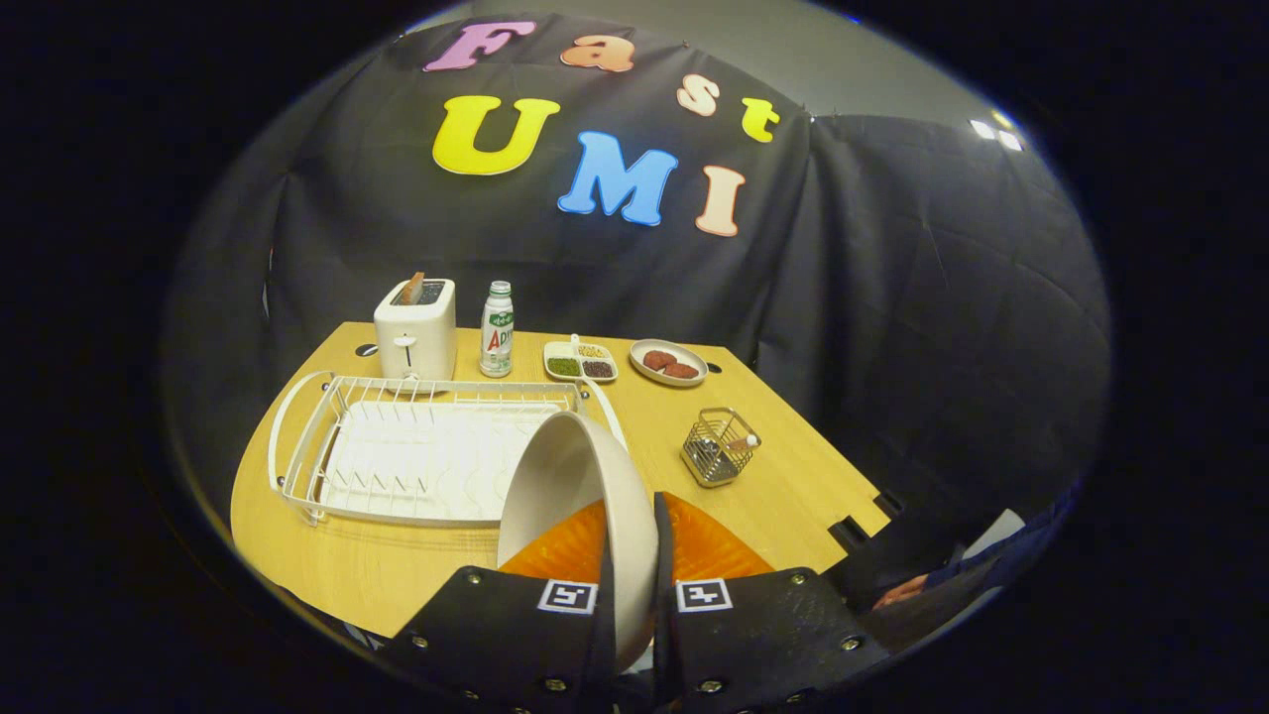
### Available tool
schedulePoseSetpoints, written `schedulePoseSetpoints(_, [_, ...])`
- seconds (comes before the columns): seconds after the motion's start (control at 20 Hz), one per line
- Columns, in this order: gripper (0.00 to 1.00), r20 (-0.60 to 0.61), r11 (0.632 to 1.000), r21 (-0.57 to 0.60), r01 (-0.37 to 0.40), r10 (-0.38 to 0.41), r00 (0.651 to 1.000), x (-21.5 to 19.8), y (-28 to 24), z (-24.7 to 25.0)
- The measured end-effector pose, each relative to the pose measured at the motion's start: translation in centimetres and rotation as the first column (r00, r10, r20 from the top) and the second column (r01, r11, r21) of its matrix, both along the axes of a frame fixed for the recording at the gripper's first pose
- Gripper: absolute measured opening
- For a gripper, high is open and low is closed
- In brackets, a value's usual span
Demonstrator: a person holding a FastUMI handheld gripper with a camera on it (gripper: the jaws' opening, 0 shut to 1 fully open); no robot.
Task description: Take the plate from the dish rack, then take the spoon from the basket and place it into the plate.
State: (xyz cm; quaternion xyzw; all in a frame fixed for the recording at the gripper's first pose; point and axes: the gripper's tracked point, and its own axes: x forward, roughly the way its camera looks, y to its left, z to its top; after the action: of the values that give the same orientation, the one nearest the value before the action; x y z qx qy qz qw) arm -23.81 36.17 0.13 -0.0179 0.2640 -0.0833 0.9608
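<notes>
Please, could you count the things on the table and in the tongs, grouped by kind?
Held in the tongs, both fingers pressing: plate: 1
Racks and baskets: dish rack, basket: 2
Food dishes: divided tray, saucer: 2
Toaster: 1
Bottle: 1
Total: 7

your one camera rides on the tool [634,595], just behind its two fingers, and looks forward along them over the tabletop [793,476]. it sits above the tabletop's near edge and faces slightly downward toward the far side and the booth wall. the fisheye bends everything: the plate [570,496] clamped between the fingers looms very near, the dish rack [416,446] lies just beyond them, and the basket [719,446] and the toaster [416,327] sit farther off.
</notes>
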Motion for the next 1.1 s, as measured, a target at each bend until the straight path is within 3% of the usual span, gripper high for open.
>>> schedulePoseSetpoints(0.25, [0.15,-0.094,0.981,0.179,0.076,-0.060,0.994,-1.5,-0.4,-4.6])
schedulePoseSetpoints(0.55, [0.15,-0.208,0.943,0.293,0.159,-0.100,0.973,-2.3,-0.1,-9.7])
schedulePoseSetpoints(0.9, [0.17,-0.246,0.833,0.493,0.253,-0.145,0.958,-0.8,0.5,-13.1])
schedulePoseSetpoints(1.0, [0.21,-0.251,0.839,0.484,0.248,-0.138,0.958,-0.3,0.6,-14.0])
schedulePoseSetpoints(1.1, [0.28,-0.256,0.881,0.409,0.240,-0.142,0.956,-0.1,-0.6,-14.2])
